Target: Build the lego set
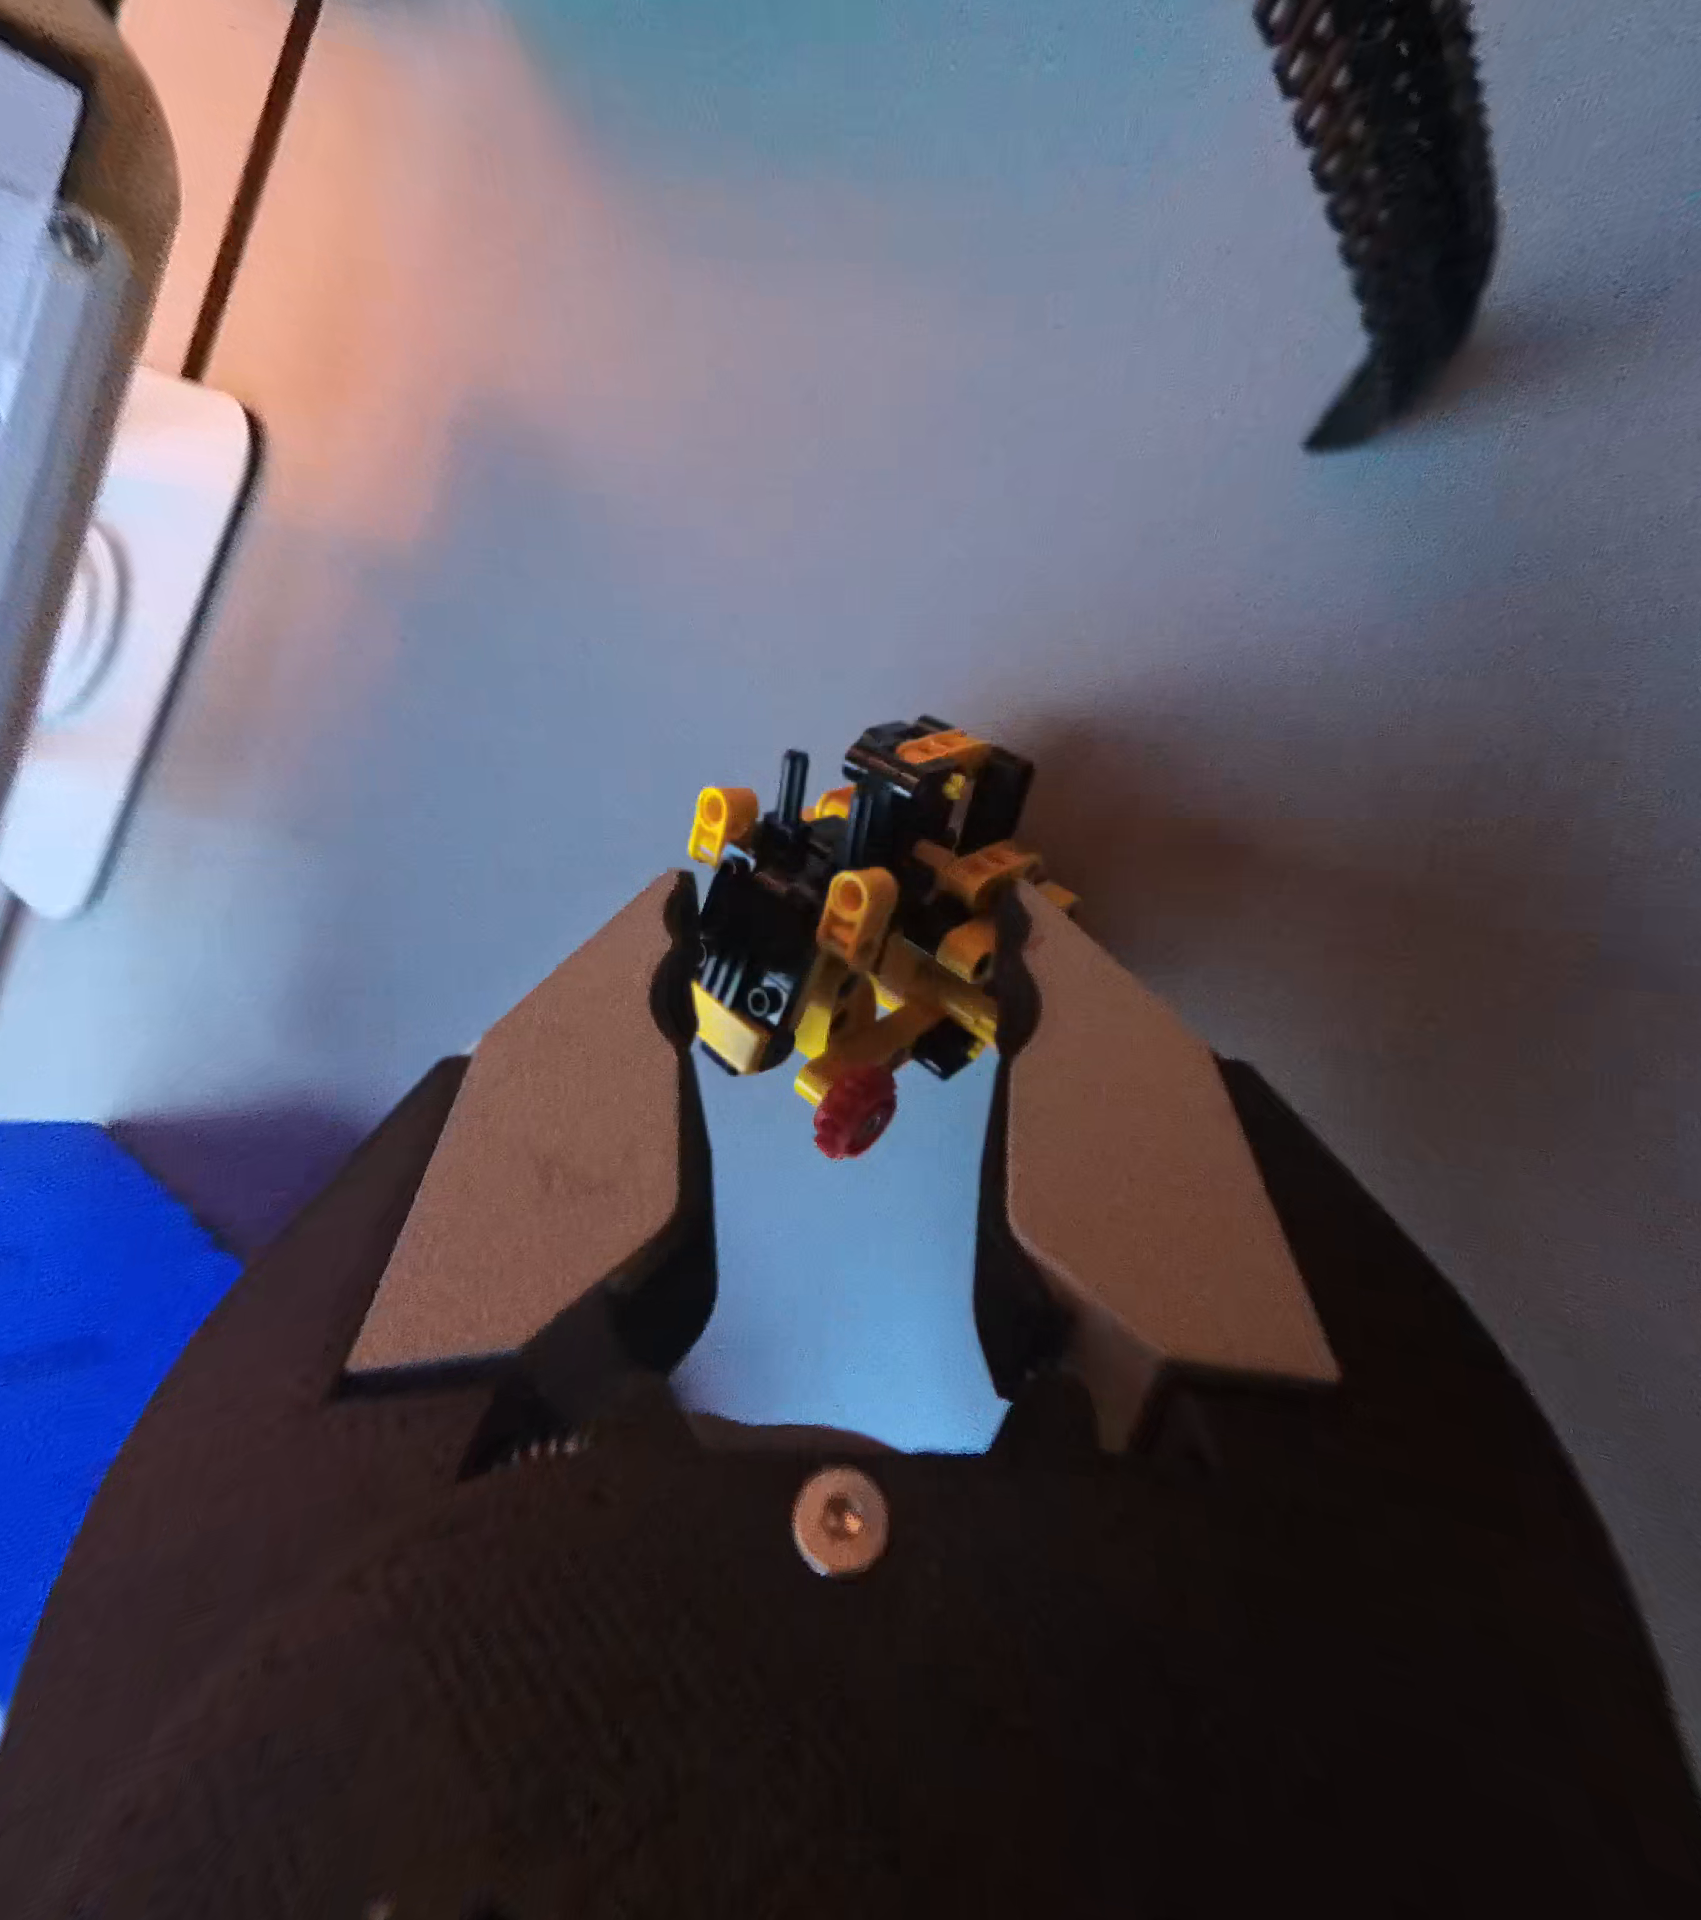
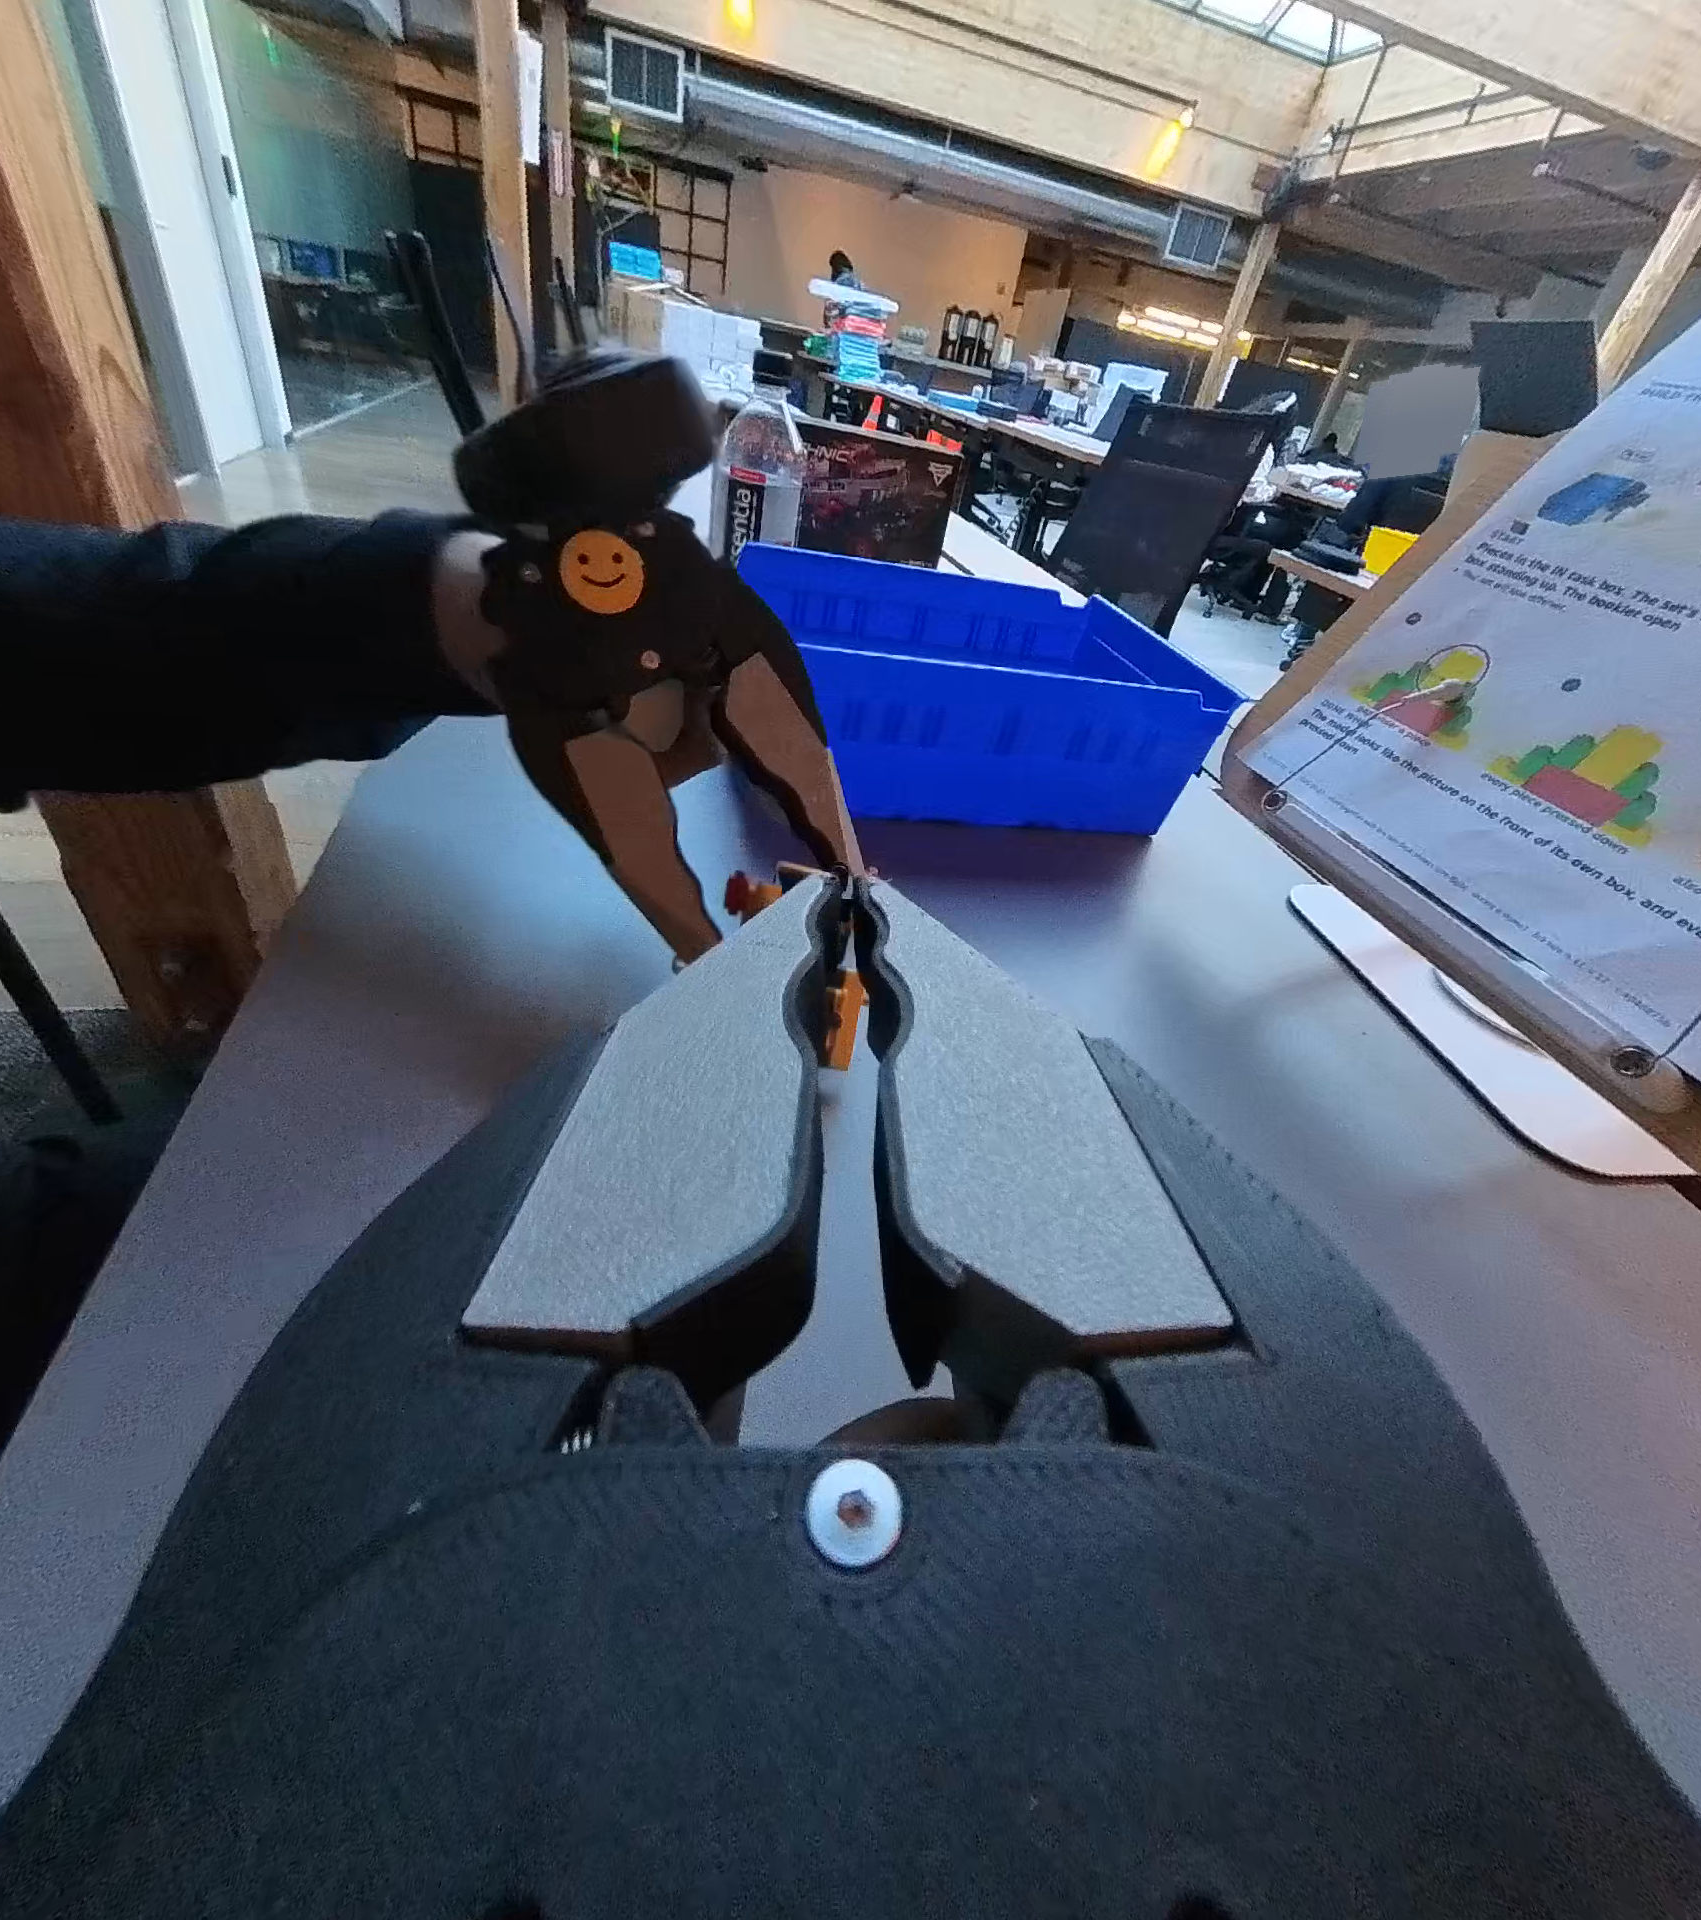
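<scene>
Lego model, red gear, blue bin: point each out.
Lego model (image 1: 856, 914): left wrist view, on its black and yellow body between the fingers.
Red gear (image 1: 854, 1114): left wrist view, on the gear's face under the model.
Blue bin (image 2: 981, 727): right wrist view, on its front wall.

Yellow-and-black lego model (image 1: 856, 925), red gear beneath, apparently lifted off the table.

Yellow-black lego model (image 1: 867, 914), blue bin (image 2: 981, 707)
</scene>
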`<state>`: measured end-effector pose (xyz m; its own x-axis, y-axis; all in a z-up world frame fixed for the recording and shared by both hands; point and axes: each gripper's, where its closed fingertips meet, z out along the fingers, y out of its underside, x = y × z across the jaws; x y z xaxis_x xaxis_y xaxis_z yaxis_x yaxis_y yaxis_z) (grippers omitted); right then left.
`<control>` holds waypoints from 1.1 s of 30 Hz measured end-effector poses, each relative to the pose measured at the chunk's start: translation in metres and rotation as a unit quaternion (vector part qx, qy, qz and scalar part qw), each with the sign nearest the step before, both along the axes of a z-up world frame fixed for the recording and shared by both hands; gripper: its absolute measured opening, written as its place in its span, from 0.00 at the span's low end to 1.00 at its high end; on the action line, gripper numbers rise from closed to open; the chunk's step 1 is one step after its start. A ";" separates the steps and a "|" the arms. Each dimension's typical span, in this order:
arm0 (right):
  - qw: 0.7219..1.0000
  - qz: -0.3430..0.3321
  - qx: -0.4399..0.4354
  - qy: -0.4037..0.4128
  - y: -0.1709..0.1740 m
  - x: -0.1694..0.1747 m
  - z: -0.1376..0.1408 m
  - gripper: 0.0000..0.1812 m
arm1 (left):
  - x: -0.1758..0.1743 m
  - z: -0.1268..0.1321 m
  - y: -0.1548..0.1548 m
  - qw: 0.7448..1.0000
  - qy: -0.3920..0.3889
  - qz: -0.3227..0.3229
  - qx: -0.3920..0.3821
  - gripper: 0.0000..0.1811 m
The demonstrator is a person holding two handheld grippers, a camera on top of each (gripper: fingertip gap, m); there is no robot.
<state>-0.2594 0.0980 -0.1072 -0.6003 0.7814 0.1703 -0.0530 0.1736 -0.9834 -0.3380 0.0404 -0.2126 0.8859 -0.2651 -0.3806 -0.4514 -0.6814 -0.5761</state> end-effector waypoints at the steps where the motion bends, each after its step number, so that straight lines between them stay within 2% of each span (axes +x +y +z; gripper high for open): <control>1: 1.000 0.001 0.001 0.002 0.000 0.001 0.001 0.00 | -0.003 0.001 -0.004 0.999 -0.039 0.018 0.009 0.30; 3: 1.000 0.004 0.002 0.004 -0.001 0.003 0.003 0.00 | -0.015 0.000 -0.014 0.988 -0.131 0.066 0.043 0.30; 6: 1.000 0.003 0.005 -0.003 0.001 0.002 0.002 0.00 | -0.032 -0.004 -0.045 0.960 -0.236 0.132 0.071 0.32; 8: 1.000 -0.004 0.001 -0.012 0.005 -0.001 0.000 0.00 | -0.036 0.001 -0.066 0.952 -0.253 0.143 0.099 0.31; 11: 0.999 -0.024 0.005 -0.029 0.013 -0.008 -0.006 0.00 | -0.044 0.031 -0.082 0.942 -0.235 0.158 0.181 0.33; 13: 0.998 -0.042 0.019 -0.038 0.017 -0.013 -0.012 0.00 | -0.043 0.048 -0.084 0.942 -0.221 0.157 0.199 0.34; 15: 0.999 -0.026 0.017 -0.045 0.011 -0.013 -0.013 0.00 | -0.024 0.066 -0.073 0.944 -0.224 0.118 0.211 0.32; 17: 0.999 -0.011 0.014 -0.043 0.004 -0.012 -0.012 0.00 | 0.006 0.078 -0.047 0.950 -0.218 0.062 0.213 0.31; 21: 0.999 0.013 -0.004 -0.035 -0.003 -0.009 -0.006 0.00 | 0.060 0.065 0.026 0.965 -0.181 -0.042 0.184 0.35; 23: 0.999 0.015 -0.023 -0.037 0.000 -0.008 -0.005 0.00 | 0.079 0.053 0.059 0.964 -0.186 -0.082 0.170 0.28; 25: 0.998 0.016 -0.042 -0.038 0.007 -0.007 -0.003 0.00 | 0.089 0.052 0.083 0.953 -0.202 -0.111 0.196 0.15; 26: 0.998 0.014 -0.049 -0.039 0.011 -0.007 -0.003 0.00 | 0.090 0.056 0.089 0.944 -0.215 -0.124 0.218 0.06; 27: 0.998 0.013 -0.055 -0.039 0.016 -0.007 -0.002 0.00 | 0.092 0.062 0.090 0.934 -0.233 -0.137 0.233 0.02; 29: 0.996 0.016 -0.073 -0.038 0.023 -0.005 0.003 0.00 | 0.094 0.072 0.088 0.922 -0.255 -0.155 0.245 0.01; 31: 0.995 0.016 -0.087 -0.045 0.029 -0.004 0.004 0.00 | 0.085 0.081 0.085 0.921 -0.244 -0.151 0.262 0.00; 33: 0.995 0.019 -0.074 -0.064 0.032 -0.004 -0.003 0.00 | 0.083 0.085 0.082 0.919 -0.266 -0.152 0.250 0.01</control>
<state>-0.2632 0.1296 -0.1105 -0.6393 0.7686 -0.0239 0.0697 0.0270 -0.9972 -0.2551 0.1220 -0.1276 0.8956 -0.4411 -0.0579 -0.1421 -0.1603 -0.9768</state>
